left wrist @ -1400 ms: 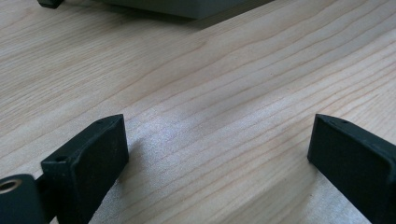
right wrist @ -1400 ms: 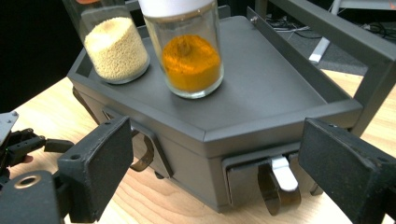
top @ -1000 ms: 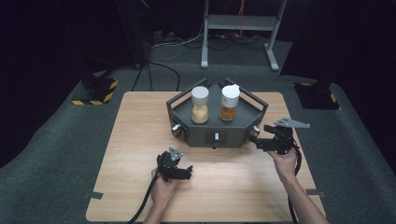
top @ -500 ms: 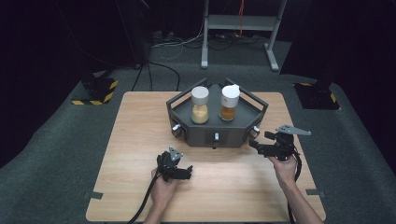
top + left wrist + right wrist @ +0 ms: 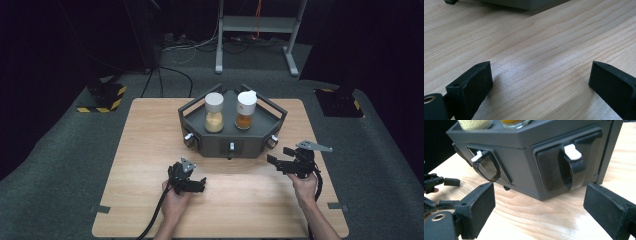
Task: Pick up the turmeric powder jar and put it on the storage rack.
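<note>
Nothing on the rack looks handled yet, so the work seems to be at its very start. The dark grey rack stands at the far middle of the wooden table, and both jars are seated upright in its top.

The right tool is held near the rack's right front corner, low over the table and not touching it. Its jaws stand wide apart with nothing between them. In the right gripper view they frame the rack's angled right face, where a dark scoop with a white tab hangs in its recess. My guess is that this scoop is what the right tool is lining up for. Closing on it, drawing it out and whatever follows are all left to do.

The left tool lies low over bare table, nearer the person and left of the rack's front. Its jaws are also spread, with only wood grain between them in the left gripper view.

By count:
- One rack.
- Two jars with white lids: a pale grainy one on the left and an amber one on the right.
- Three small holders on the rack's near faces: left, middle and right.
- Two tools, one in each hand.
</note>
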`<state>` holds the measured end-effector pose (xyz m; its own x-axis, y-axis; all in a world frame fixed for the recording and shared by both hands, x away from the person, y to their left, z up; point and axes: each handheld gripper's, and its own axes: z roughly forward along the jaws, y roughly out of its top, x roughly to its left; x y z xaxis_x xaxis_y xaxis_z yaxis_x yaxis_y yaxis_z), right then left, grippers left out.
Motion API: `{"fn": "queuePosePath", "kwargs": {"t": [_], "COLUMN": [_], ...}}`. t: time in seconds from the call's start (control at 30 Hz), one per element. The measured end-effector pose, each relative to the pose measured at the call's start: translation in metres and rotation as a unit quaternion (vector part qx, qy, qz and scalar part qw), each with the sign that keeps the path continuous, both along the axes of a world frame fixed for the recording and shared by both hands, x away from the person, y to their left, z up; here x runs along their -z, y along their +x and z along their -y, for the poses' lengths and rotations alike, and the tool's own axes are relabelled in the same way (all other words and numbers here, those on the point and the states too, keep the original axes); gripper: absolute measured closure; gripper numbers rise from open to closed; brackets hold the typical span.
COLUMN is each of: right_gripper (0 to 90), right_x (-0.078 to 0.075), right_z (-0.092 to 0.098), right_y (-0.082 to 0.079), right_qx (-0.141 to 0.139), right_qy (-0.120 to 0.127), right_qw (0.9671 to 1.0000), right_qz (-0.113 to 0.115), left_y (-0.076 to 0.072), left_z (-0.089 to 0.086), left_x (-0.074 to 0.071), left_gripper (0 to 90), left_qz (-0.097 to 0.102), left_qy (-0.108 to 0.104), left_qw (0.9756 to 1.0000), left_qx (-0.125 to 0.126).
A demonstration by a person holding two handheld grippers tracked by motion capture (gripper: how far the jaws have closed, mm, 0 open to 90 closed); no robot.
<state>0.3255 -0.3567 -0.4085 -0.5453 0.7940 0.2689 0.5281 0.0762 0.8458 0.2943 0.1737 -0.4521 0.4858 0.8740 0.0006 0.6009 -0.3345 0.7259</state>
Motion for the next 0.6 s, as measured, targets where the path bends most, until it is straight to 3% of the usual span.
{"fn": "queuePosePath", "kwargs": {"t": [0.6], "right_gripper": [9.2], "right_x": [0.021], "right_z": [0.002], "right_y": [-0.002], "right_qx": [-0.001], "right_qy": [0.005], "right_qw": [0.9997], "right_qz": [-0.023], "left_y": [0.0], "left_z": [0.0], "left_x": [0.0], "left_gripper": [5.0], "left_qz": [0.0], "left_qy": [0.0], "left_qw": [1.0], "left_qx": [0.0]}}
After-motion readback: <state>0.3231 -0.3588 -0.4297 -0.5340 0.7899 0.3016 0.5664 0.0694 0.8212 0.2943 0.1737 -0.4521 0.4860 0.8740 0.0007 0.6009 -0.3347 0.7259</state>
